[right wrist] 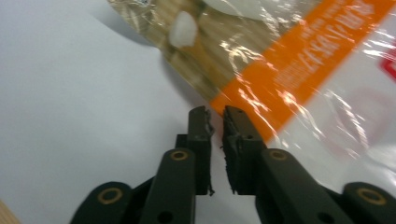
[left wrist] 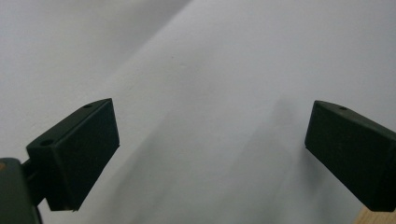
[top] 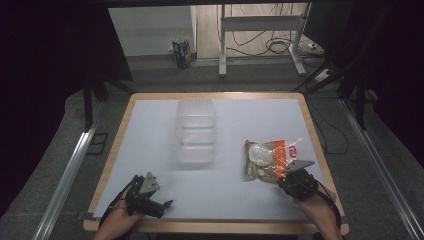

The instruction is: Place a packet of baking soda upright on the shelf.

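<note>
A clear snack bag [top: 267,157] with an orange band lies flat on the right side of the white sheet; up close the snack bag [right wrist: 289,60] shows pale contents and crinkled film. My right gripper [top: 283,175] sits at its near edge. In the right gripper view, the right gripper [right wrist: 217,116] has only a narrow gap between its jaws, the tips at the bag's edge by the orange band, with no film pinched between them. My left gripper [top: 162,207] rests near the front left edge. Seen close, the left gripper [left wrist: 211,123] stands wide open over bare white sheet.
A clear plastic lidded container [top: 196,131] stands at the middle back of the table. The wooden table rim [top: 115,150] frames the white sheet. Beyond the far edge are a desk frame [top: 260,30] with cables and a small box [top: 182,52] on the floor.
</note>
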The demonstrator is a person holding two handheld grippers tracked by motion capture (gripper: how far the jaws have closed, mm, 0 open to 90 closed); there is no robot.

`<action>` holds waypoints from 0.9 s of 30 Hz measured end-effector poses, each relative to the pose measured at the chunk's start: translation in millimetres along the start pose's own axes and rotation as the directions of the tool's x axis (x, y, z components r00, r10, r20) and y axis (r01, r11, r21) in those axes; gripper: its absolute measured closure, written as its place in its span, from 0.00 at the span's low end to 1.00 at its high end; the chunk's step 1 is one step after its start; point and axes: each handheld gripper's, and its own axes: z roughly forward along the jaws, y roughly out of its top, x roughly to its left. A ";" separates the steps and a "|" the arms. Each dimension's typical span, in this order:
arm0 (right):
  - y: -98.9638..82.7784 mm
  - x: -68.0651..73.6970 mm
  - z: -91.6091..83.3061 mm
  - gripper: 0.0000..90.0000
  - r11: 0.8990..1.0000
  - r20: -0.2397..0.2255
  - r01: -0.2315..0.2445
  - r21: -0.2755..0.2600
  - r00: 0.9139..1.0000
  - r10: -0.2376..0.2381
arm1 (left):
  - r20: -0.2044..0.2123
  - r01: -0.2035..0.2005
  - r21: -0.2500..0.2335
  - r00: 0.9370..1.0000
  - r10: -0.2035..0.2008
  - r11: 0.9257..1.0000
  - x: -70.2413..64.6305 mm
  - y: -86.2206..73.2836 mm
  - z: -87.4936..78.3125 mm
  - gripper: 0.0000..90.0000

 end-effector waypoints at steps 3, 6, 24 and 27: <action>-4.2 -4.1 -8.1 0.80 1.000 0.022 -0.011 -0.016 1.000 0.012 | 0.000 0.001 0.000 1.000 -0.001 1.000 0.0 0.0 0.0 0.03; -6.6 -9.4 -16.6 0.71 0.998 0.033 -0.050 -0.033 0.998 0.051 | 0.000 0.004 0.000 1.000 -0.004 1.000 0.0 0.0 0.1 0.03; -22.1 -51.0 -33.8 0.33 0.963 0.080 -0.237 -0.127 0.965 0.248 | -0.002 -0.003 0.007 1.000 0.003 1.000 -0.3 0.5 0.9 0.03; -19.9 -55.0 -26.4 0.29 0.958 0.048 -0.257 -0.128 0.963 0.265 | -0.003 -0.004 0.008 1.000 0.004 1.000 -0.7 0.6 0.9 0.03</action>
